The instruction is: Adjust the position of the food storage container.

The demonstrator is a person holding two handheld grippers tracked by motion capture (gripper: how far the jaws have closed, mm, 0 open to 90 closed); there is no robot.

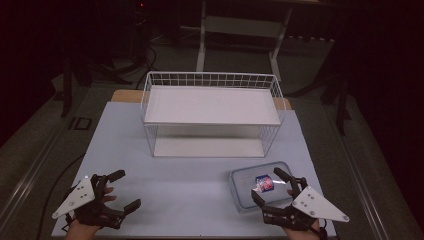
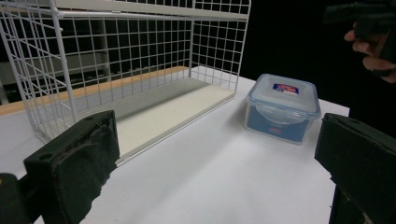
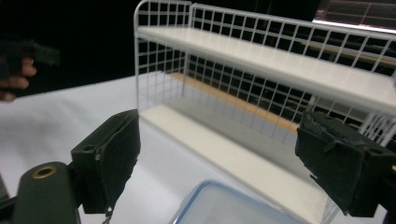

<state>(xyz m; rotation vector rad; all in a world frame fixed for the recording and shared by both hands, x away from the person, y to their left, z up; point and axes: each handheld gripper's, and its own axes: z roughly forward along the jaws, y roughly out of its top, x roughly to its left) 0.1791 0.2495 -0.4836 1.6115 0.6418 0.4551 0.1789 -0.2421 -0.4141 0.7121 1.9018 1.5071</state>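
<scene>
white table [image 1: 190, 195], wire shelf [image 1: 212, 105], lidded container [image 1: 260, 185], dark room

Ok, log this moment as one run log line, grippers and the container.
left gripper: open, holds nothing | right gripper: open, over container | container: lid on, in front of wire shelf

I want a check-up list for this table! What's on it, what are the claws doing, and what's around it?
Surface: white table top, wooden edge at the back.
Job's things: white two-level wire rack, both shelves bare; lidded clear plastic box with a blue label, on the table in front of the rack's right end.
Clutter: nothing seen.
Grippers: left claw open over bare table; right claw open over the box, not gripping it.
Cables: one dark cable on the floor at the left.
Surroundings: dark room, grey floor, a white stand behind.
</scene>
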